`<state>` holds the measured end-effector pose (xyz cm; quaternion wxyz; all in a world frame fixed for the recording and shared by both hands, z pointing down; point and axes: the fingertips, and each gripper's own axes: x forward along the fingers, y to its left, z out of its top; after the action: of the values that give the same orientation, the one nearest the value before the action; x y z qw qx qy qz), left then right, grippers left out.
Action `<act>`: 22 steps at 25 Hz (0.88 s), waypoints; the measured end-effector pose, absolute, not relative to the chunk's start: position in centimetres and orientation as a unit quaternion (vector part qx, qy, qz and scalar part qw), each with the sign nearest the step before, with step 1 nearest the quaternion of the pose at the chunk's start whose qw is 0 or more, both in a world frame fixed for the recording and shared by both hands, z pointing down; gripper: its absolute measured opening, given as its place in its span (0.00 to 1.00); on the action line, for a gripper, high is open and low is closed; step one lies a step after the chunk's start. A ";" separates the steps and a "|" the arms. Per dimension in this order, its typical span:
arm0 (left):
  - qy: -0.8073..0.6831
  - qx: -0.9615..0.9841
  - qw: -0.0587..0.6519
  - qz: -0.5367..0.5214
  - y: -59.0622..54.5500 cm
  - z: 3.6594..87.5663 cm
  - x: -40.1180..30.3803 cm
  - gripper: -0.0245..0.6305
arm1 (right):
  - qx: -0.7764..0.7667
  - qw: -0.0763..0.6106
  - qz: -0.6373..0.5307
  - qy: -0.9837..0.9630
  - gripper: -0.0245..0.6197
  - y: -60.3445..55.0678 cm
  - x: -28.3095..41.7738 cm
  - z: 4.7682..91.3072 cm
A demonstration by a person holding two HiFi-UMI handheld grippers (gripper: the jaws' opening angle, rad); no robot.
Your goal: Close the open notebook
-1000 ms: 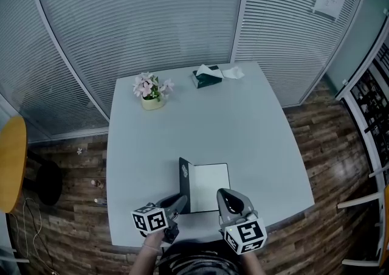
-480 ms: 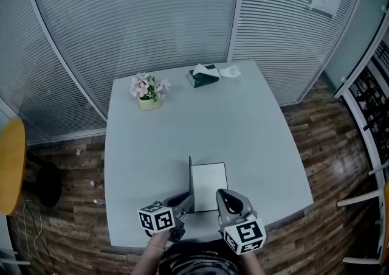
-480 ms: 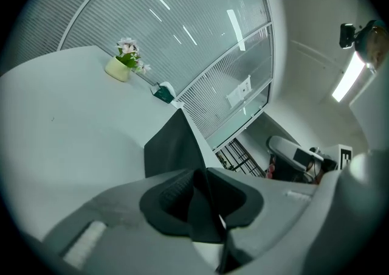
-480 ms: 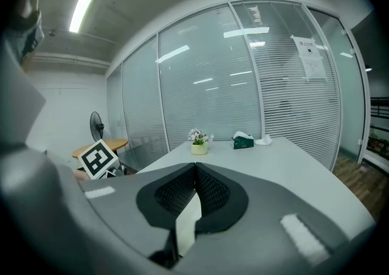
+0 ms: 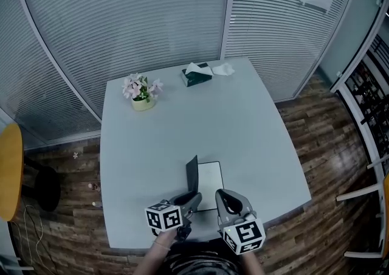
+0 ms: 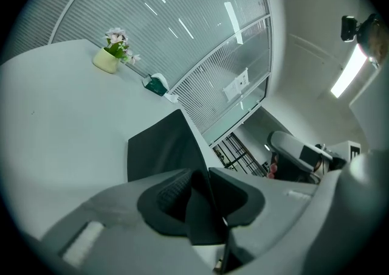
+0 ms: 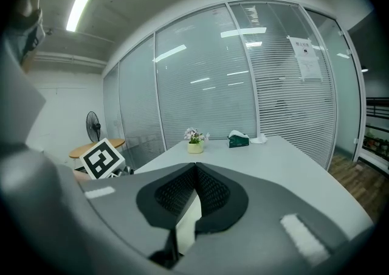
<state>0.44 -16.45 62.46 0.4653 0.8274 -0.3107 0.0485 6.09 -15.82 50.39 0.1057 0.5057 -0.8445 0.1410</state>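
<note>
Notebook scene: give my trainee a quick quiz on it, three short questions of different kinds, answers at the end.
1. True or false: the notebook lies fully shut on the table.
2. What stands between the jaws of the left gripper? A) the tissue box B) the notebook's cover C) nothing
3. Fill in: in the head view, the flowers stand near the table's far ___ corner.
Key: 1 false, the cover stands raised. 2 B; the jaws have just been opening and no longer clamp it. 3 left.
</note>
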 end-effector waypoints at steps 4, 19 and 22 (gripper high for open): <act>-0.305 0.829 0.466 0.056 -16.5 62.7 1.7 0.19 | 0.511 0.106 0.144 -0.841 0.04 -15.7 6.8 50.6; -0.304 0.818 0.478 0.099 -16.8 65.3 6.2 0.22 | 0.534 0.107 0.156 -0.824 0.04 -15.5 9.9 51.1; -0.311 0.812 0.481 0.109 -16.8 66.0 7.0 0.22 | 0.539 0.107 0.159 -0.820 0.04 -15.5 10.5 51.3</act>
<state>6.98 -16.81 65.98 0.4813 0.8124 -0.3107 0.1089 10.50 -15.45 51.25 0.1068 0.5386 -0.8204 0.1594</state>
